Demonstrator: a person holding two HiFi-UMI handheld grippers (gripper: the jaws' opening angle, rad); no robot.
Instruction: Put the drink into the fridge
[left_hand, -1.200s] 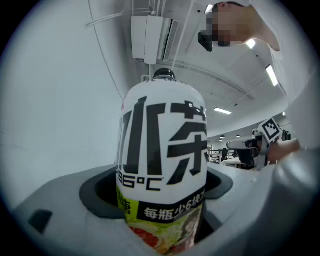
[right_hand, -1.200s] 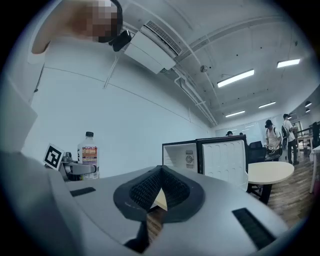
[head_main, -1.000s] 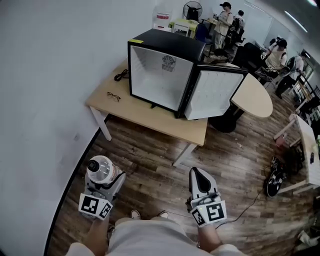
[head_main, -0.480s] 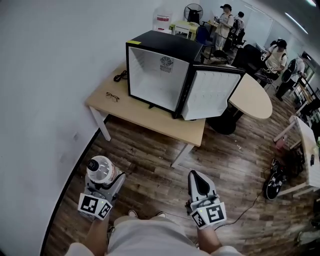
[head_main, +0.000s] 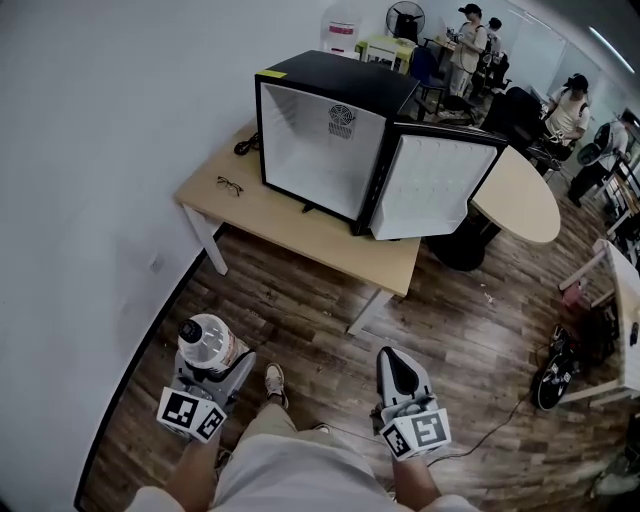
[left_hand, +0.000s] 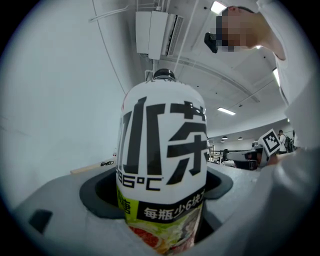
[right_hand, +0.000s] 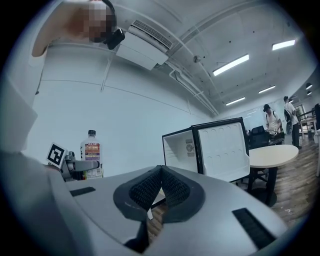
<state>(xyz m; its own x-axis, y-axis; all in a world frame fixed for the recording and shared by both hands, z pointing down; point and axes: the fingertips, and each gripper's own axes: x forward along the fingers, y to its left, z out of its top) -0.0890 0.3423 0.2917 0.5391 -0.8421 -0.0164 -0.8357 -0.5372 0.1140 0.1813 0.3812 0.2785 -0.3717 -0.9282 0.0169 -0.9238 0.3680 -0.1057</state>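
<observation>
A drink bottle (head_main: 204, 341) with a white, black-lettered label stands upright in my left gripper (head_main: 211, 360), low at the left of the head view. The jaws are shut on its lower body, and the bottle (left_hand: 162, 165) fills the left gripper view. My right gripper (head_main: 400, 370) hangs beside it at the same height, jaws together and empty; its pads (right_hand: 150, 189) meet at the tip. Ahead, a black mini fridge (head_main: 330, 135) stands on a wooden table (head_main: 290, 230), its door (head_main: 435, 188) swung open to the right and its white inside bare. The right gripper view shows the fridge (right_hand: 182, 146) and the held bottle (right_hand: 91, 151).
Glasses (head_main: 230, 186) and a black cable (head_main: 245, 148) lie on the table left of the fridge. A white wall runs along the left. A round table (head_main: 522, 197) stands behind the door, with people beyond it. A black wheeled object (head_main: 550, 372) and a cable lie on the floor at the right.
The person has stepped toward the table; a shoe now shows ahead between the grippers. Fridge and table have shifted in the view. Both grippers keep their hold and pose.
</observation>
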